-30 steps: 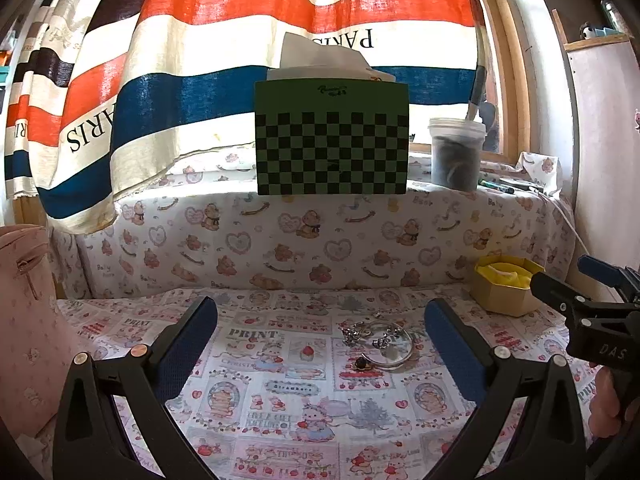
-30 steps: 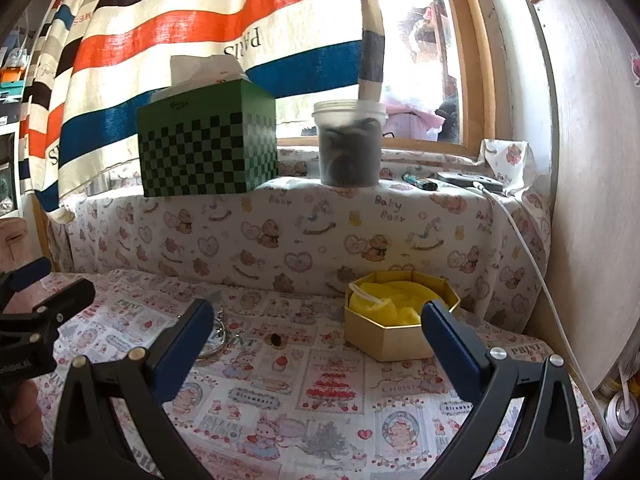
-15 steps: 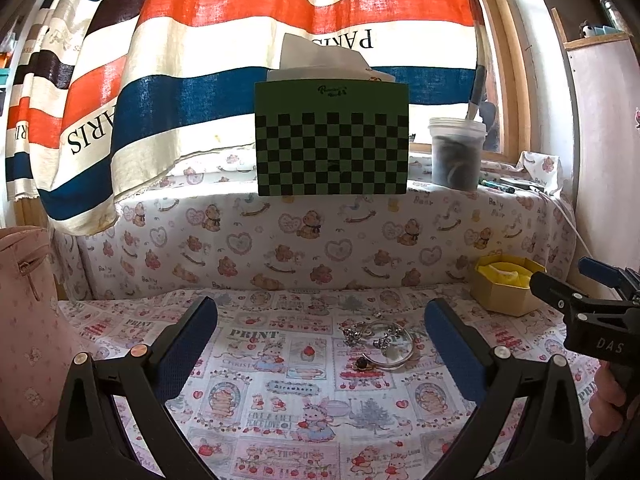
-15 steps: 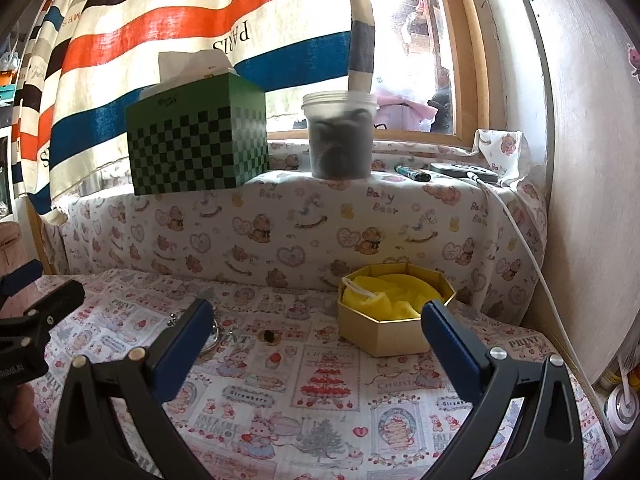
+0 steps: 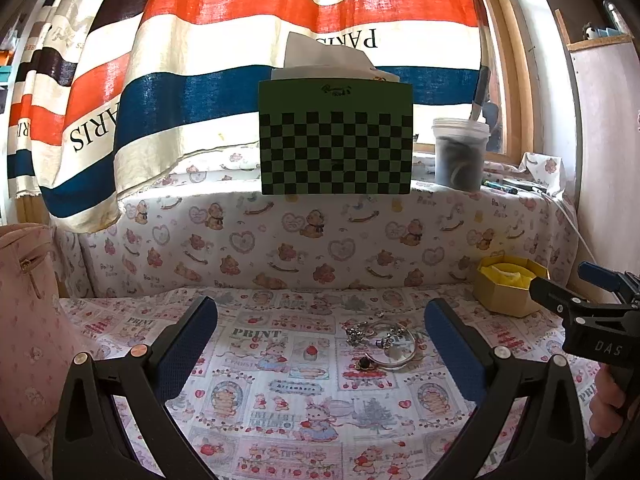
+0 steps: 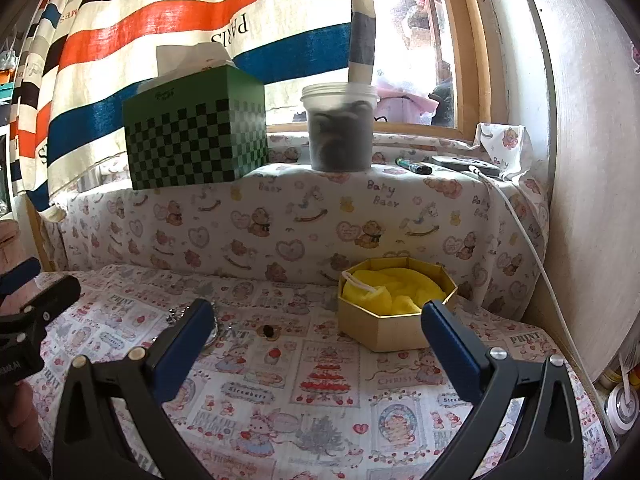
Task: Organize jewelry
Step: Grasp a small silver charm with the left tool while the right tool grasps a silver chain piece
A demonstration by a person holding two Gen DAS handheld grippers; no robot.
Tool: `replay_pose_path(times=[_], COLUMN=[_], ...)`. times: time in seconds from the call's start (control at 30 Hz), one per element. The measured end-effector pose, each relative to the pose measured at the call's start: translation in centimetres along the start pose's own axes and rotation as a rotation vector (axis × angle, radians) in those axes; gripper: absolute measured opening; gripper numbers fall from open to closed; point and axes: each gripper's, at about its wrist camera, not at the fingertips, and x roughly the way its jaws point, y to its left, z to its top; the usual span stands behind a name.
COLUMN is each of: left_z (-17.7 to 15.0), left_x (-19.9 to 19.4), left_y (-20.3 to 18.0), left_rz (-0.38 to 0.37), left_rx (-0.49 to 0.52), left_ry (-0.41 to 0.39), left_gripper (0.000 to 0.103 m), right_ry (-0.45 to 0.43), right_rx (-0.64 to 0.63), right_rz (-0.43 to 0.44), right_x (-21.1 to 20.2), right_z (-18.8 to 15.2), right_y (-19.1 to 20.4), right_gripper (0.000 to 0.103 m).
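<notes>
A small pile of silver jewelry [image 5: 382,342], a bangle with charms and a dark-stone ring [image 5: 365,363], lies on the printed cloth just left of my left gripper's right finger. My left gripper [image 5: 320,332] is open and empty above the cloth. An octagonal gold box [image 6: 394,306] with yellow fabric inside stands at the back right; it also shows in the left wrist view [image 5: 509,290]. My right gripper [image 6: 318,334] is open and empty, in front of the box. A dark ring [image 6: 269,331] lies between its fingers, and the bangle [image 6: 212,330] is partly hidden behind its left finger.
A green checkered tissue box [image 5: 335,138] and a plastic tub [image 5: 460,154] stand on the raised ledge behind. A pink bag [image 5: 24,320] stands at the left. A white cable [image 6: 532,256] runs down the right wall. A striped curtain hangs behind.
My right gripper has moved forward and slightly right, so the gold box looks nearer. The left gripper has barely moved. The jewelry has not moved.
</notes>
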Motion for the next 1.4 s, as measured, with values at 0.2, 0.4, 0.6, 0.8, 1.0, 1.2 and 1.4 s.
replay_pose_path(times=[0.2,0.4,0.6,0.8,1.0,1.2,1.4], left_z=[0.1,1.0,0.9,0.6,0.8,0.9,0.6], left_x=[1.3,3.0,3.8,4.4,4.4,4.2,4.6], left_y=[0.7,3.7,5.7,7.9,9.2,8.8,10.2], left_rz=[-0.040,-0.036,0.013,0.085,0.121,0.150,0.162], left_rx=[-0.023,-0.079,-0.130,-0.225,-0.255,-0.236,-0.309], left_ry=[0.086,0.132,0.170,0.189,0.179,0.173,0.199], left_gripper=[0.103,0.103,0.103,0.103,0.103,0.103,0.103], right_ry=[0.041,0.086,0.307,0.467,0.627,0.699,0.712], right_rx=[0.002,-0.047,-0.108,-0.177,-0.039,-0.054,-0.051], right_rz=[0.004,0.079,0.135,0.179,0.244,0.275,0.267], right_x=[0.3,0.4,3.3,6.9,12.0,13.9,15.2], right_z=[0.1,1.0,2.0,2.4,2.4,1.8,0.9], right_y=[0.0,0.7,3.6,6.8,7.7,10.1,11.9], right_gripper=[0.103,0.103,0.103,0.103,0.080,0.037,0.024])
